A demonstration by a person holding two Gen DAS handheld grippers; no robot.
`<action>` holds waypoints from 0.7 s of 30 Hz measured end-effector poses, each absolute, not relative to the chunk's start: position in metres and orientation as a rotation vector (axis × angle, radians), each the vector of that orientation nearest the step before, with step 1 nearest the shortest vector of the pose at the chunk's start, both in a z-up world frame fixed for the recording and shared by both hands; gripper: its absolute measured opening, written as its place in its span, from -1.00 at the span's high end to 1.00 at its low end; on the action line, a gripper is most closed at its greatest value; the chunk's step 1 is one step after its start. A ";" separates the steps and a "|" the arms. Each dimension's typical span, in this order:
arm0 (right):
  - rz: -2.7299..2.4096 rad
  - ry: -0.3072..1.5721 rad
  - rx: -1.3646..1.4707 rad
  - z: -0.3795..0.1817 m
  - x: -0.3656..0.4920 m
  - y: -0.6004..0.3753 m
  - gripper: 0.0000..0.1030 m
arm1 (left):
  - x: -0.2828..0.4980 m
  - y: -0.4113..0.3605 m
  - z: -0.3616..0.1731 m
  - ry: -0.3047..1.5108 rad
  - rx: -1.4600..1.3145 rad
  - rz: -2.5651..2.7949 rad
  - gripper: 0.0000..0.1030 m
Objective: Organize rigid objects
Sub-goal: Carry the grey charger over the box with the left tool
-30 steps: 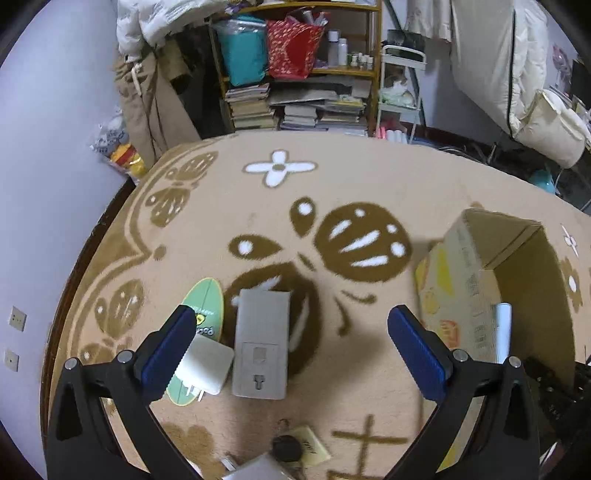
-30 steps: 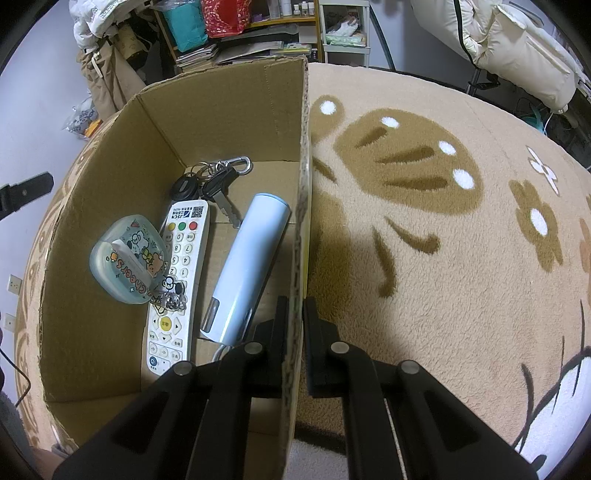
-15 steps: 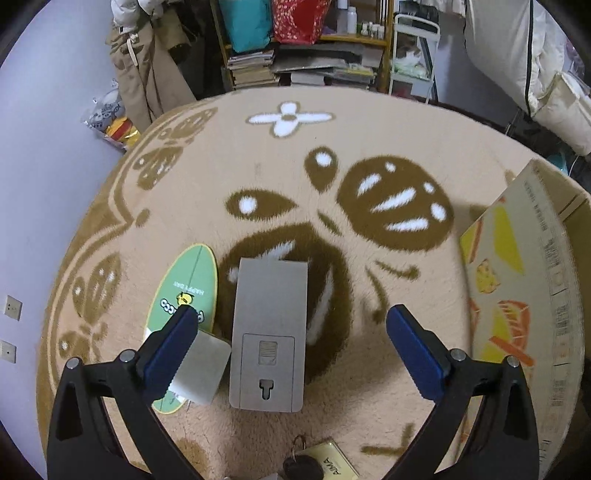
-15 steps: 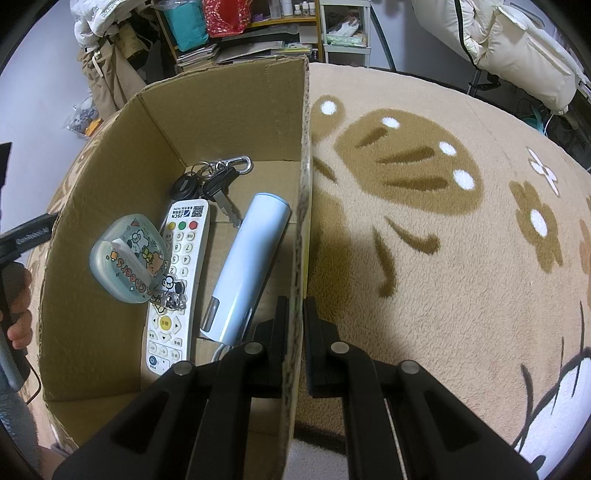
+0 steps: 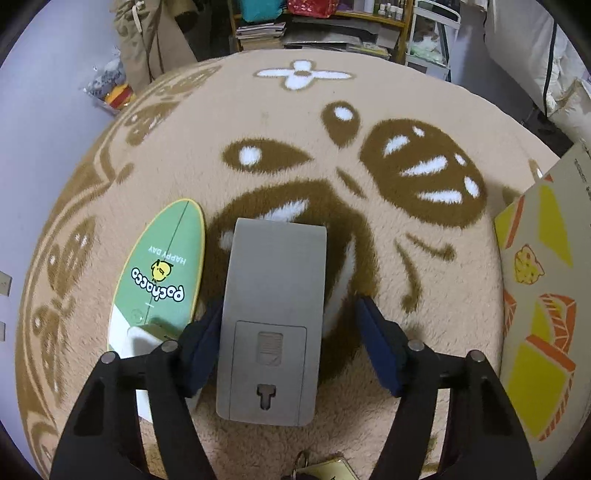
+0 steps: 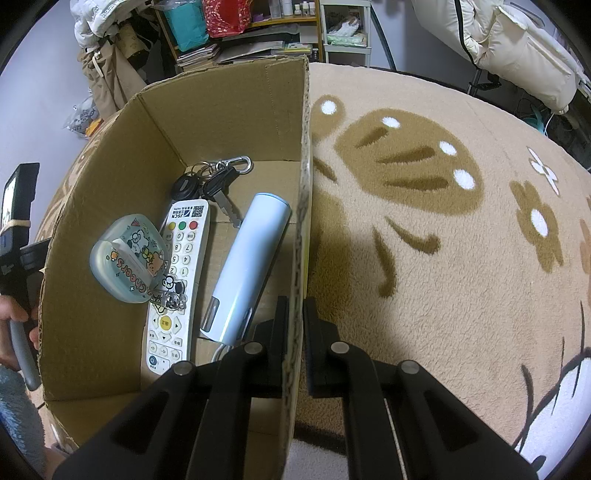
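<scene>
The left gripper (image 5: 290,343) is spread wide around the grey box (image 5: 271,321), which lies flat on the rug (image 5: 424,295) (one pad touching, one apart). The right gripper (image 6: 294,332) is clenched on the carton (image 6: 221,110) wall, with the remote (image 6: 175,280) and keys (image 6: 210,181) inside.

Big tan rug (image 5: 258,122) with brown butterfly shapes and white flowers covers pretty much the whole floor. Past its far edge there's a wooden shelf (image 6: 258,26) crammed with stacked books and papers (image 5: 260,31), plus a teal bag (image 6: 184,18) and a red patterned bag (image 6: 227,14) up top. A khaki coat (image 5: 147,44) hangs off the far left corner, and a white rack (image 6: 345,29) stands right of the shelf. Cream puffy bedding (image 6: 517,48) sits at the far right.
</scene>
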State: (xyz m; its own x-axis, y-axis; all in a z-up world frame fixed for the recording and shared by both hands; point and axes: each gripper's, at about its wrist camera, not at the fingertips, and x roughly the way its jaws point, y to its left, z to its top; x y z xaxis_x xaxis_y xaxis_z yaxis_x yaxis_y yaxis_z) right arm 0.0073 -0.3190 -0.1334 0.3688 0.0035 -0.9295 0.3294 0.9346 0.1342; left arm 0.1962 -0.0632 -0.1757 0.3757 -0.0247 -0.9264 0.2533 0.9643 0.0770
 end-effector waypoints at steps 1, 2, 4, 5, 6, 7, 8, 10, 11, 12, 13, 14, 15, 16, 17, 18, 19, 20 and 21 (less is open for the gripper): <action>-0.213 1.180 0.322 -0.134 0.007 -0.319 0.84 | 0.196 -0.063 -0.175 1.171 0.218 -0.174 -0.03; -0.213 1.180 0.323 -0.133 0.007 -0.319 0.84 | 0.196 -0.062 -0.173 1.164 0.217 -0.167 0.05; -0.214 1.180 0.322 -0.134 0.007 -0.319 0.84 | 0.195 -0.059 -0.171 1.165 0.192 -0.154 0.05; -0.214 1.180 0.321 -0.134 0.007 -0.319 0.84 | 0.195 -0.058 -0.170 1.165 0.186 -0.150 0.05; -0.213 1.180 0.322 -0.133 0.007 -0.319 0.84 | 0.194 -0.057 -0.168 1.164 0.184 -0.146 0.05; -0.213 1.180 0.323 -0.133 0.007 -0.319 0.84 | 0.192 -0.057 -0.166 1.164 0.184 -0.145 0.05; -0.213 1.180 0.323 -0.133 0.007 -0.319 0.84 | 0.190 -0.058 -0.163 1.161 0.184 -0.144 0.05; -0.213 1.180 0.322 -0.134 0.007 -0.319 0.84 | 0.185 -0.061 -0.154 1.142 0.188 -0.150 0.05; -0.213 1.180 0.322 -0.134 0.007 -0.319 0.84 | 0.182 -0.063 -0.149 1.133 0.188 -0.153 0.05; -0.213 1.180 0.323 -0.134 0.007 -0.319 0.84 | 0.179 -0.065 -0.143 1.122 0.188 -0.159 0.05; -0.213 1.180 0.322 -0.134 0.007 -0.319 0.84 | 0.176 -0.068 -0.137 1.109 0.188 -0.164 0.05; -0.213 1.180 0.321 -0.133 0.007 -0.319 0.84 | 0.173 -0.071 -0.130 1.098 0.186 -0.168 0.05; -0.213 1.180 0.322 -0.134 0.007 -0.319 0.84 | 0.169 -0.073 -0.124 1.085 0.184 -0.172 0.05; -0.213 1.180 0.322 -0.133 0.007 -0.319 0.84 | 0.165 -0.077 -0.115 1.058 0.185 -0.178 0.05; -0.214 1.180 0.322 -0.134 0.007 -0.319 0.84 | 0.161 -0.080 -0.108 1.038 0.190 -0.183 0.05; -0.214 1.180 0.322 -0.133 0.007 -0.319 0.84 | 0.157 -0.083 -0.101 1.020 0.191 -0.187 0.05; -0.214 1.180 0.322 -0.134 0.007 -0.319 0.84 | 0.152 -0.086 -0.091 0.995 0.183 -0.200 0.05; -0.214 1.180 0.322 -0.134 0.007 -0.319 0.84 | 0.149 -0.088 -0.084 0.982 0.174 -0.210 0.05; -0.213 1.180 0.322 -0.133 0.007 -0.319 0.84 | 0.145 -0.091 -0.076 0.968 0.166 -0.221 0.05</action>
State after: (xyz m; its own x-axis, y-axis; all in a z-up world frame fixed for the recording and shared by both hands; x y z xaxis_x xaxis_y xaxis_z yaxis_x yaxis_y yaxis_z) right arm 0.0072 -0.3194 -0.1334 0.3685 0.0041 -0.9296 0.3294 0.9345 0.1347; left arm 0.1450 -0.0911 -0.0764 0.5476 -0.1116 -0.8293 0.2588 0.9651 0.0410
